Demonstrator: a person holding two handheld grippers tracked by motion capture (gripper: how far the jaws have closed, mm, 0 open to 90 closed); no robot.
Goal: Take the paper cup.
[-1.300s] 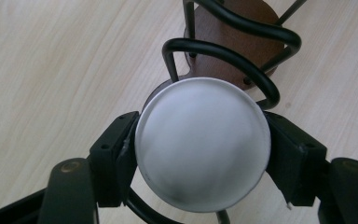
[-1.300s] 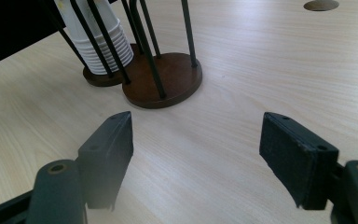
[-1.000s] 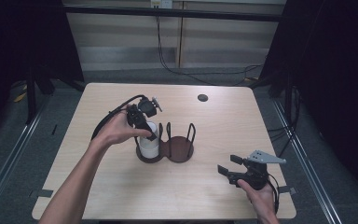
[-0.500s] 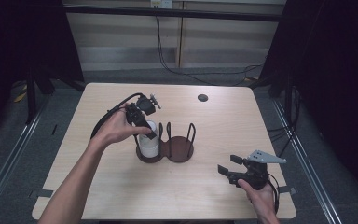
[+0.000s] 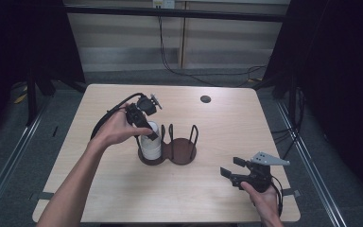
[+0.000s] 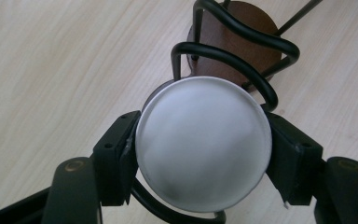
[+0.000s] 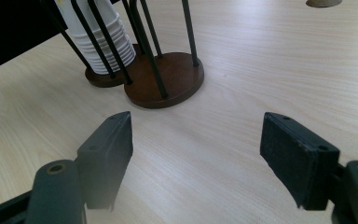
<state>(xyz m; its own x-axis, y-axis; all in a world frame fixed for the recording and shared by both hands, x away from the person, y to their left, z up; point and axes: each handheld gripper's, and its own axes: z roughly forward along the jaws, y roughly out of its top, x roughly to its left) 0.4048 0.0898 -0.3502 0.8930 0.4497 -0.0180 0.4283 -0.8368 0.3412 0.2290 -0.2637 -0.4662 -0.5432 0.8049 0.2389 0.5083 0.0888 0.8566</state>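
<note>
Over holder, left gripper clasps cups

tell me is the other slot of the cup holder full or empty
Empty. The right-hand bay of the cup holder shows only its bare brown base, while the stacked white cups sit in the neighbouring bay.

Matt white paper cups, glossy black wire holder, pale wood-grain table

No writing, label, brand mark or number can be read anywhere. The stack of plain white paper cups bears no print. The pale wooden desk carries no sign or sticker.
</note>
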